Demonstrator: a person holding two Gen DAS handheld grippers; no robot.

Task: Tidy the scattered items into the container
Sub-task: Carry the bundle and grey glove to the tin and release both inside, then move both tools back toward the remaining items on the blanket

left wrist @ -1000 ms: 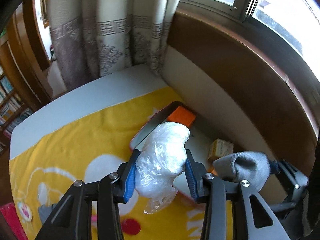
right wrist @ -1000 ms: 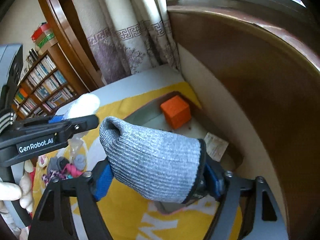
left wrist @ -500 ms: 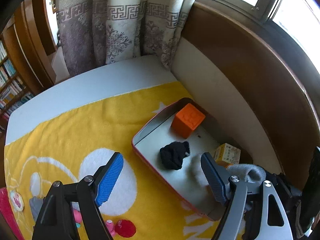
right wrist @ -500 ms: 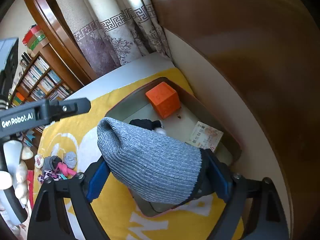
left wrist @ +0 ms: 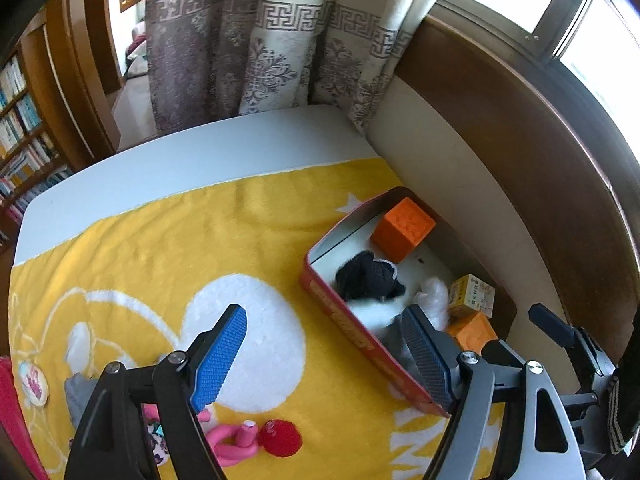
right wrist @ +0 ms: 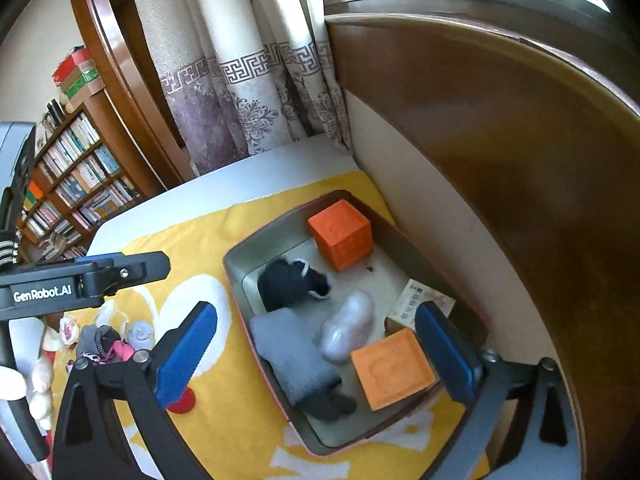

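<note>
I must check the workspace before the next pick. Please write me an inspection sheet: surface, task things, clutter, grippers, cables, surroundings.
Surface: yellow blanket with white pattern, spread over a pale grey top.
Job's things: red tin tray holds two orange blocks, a black sock, a grey sock, a clear plastic bag and a small paper box.
Clutter: small socks and toys lie on the blanket outside the tray; a red round piece.
Grippers: left gripper open and empty; right gripper above the tray, jaws opening, nothing between them.
Cables: nothing seen.
Surroundings: curtains, wooden wall panel, bookshelf, window.
</note>
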